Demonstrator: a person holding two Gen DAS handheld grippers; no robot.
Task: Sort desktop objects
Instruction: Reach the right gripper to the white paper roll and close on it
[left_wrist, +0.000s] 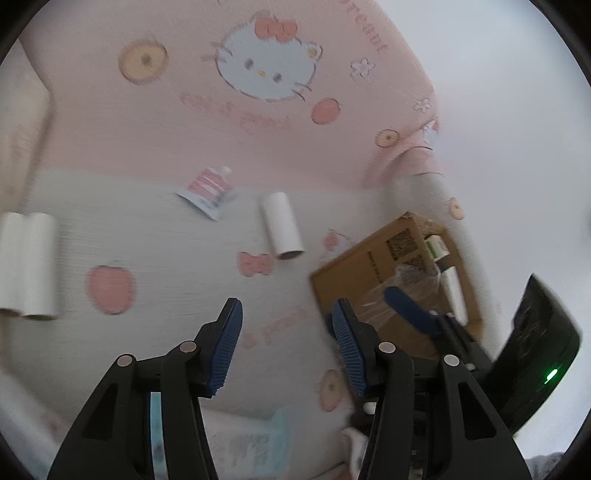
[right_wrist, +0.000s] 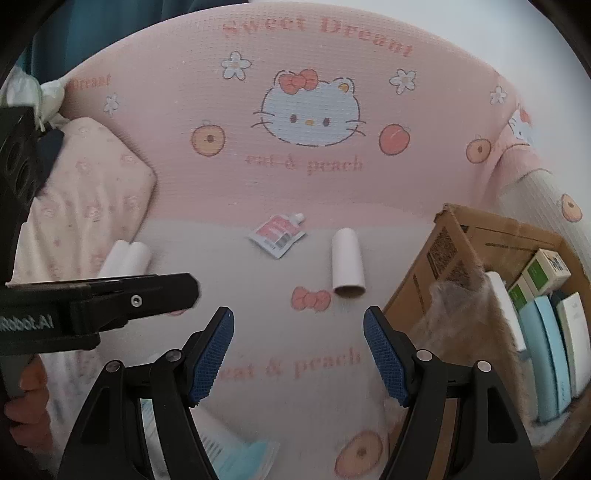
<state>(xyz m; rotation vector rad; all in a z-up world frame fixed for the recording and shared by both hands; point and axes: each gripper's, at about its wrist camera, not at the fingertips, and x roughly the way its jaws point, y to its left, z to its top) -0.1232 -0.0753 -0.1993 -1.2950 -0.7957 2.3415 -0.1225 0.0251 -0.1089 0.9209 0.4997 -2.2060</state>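
Observation:
My left gripper (left_wrist: 287, 314) is open and empty above the Hello Kitty mat (left_wrist: 155, 229). My right gripper (right_wrist: 298, 321) is open and empty too, beside the left gripper's body (right_wrist: 99, 302). A white tube (left_wrist: 281, 226) lies ahead on the mat; it also shows in the right wrist view (right_wrist: 348, 263). A small red and white pouch (left_wrist: 207, 192) lies left of it, also in the right wrist view (right_wrist: 277, 234). Two white tubes (left_wrist: 27, 266) lie side by side at the left, also in the right wrist view (right_wrist: 127, 258). A light blue packet (right_wrist: 236, 454) lies just below the fingers.
An open cardboard box (right_wrist: 447, 254) at the right holds several boxes and tubes (right_wrist: 554, 343), with clear plastic wrap (right_wrist: 454, 306) over its edge. It also shows in the left wrist view (left_wrist: 376, 269). A pink pillow (right_wrist: 85, 206) lies at the left.

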